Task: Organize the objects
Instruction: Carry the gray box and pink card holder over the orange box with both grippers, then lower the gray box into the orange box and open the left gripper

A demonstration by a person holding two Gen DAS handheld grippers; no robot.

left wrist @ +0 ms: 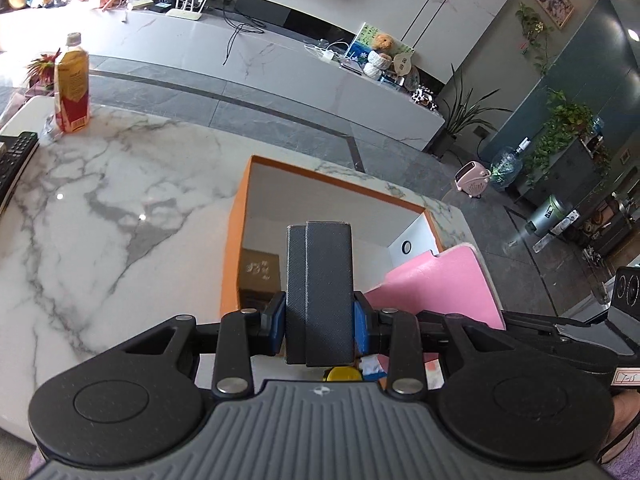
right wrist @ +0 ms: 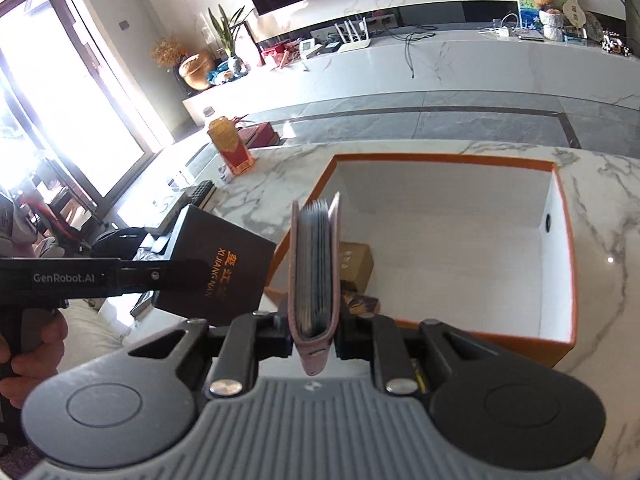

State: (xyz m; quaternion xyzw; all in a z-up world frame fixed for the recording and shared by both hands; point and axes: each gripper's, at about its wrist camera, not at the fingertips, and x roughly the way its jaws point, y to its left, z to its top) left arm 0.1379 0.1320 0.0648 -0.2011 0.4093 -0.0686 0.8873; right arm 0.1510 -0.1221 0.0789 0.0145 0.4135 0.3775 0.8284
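Left claw (left wrist: 320, 316) clamps the black textured box (left wrist: 320, 292); right claw (right wrist: 314, 326) clamps the pink card wallet (right wrist: 314, 280). Lower each clear of the orange-rimmed white box's (right wrist: 440, 158) walls.

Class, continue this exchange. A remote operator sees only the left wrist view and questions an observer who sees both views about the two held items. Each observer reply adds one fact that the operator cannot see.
Operator: What is gripping the pink object on my right?
Observer: The right gripper, jaws shut on it; it is a card holder with cards between its covers.
Operator: My black box shows only its edge. Any marking?
Observer: Yes, its broad face carries orange lettering.
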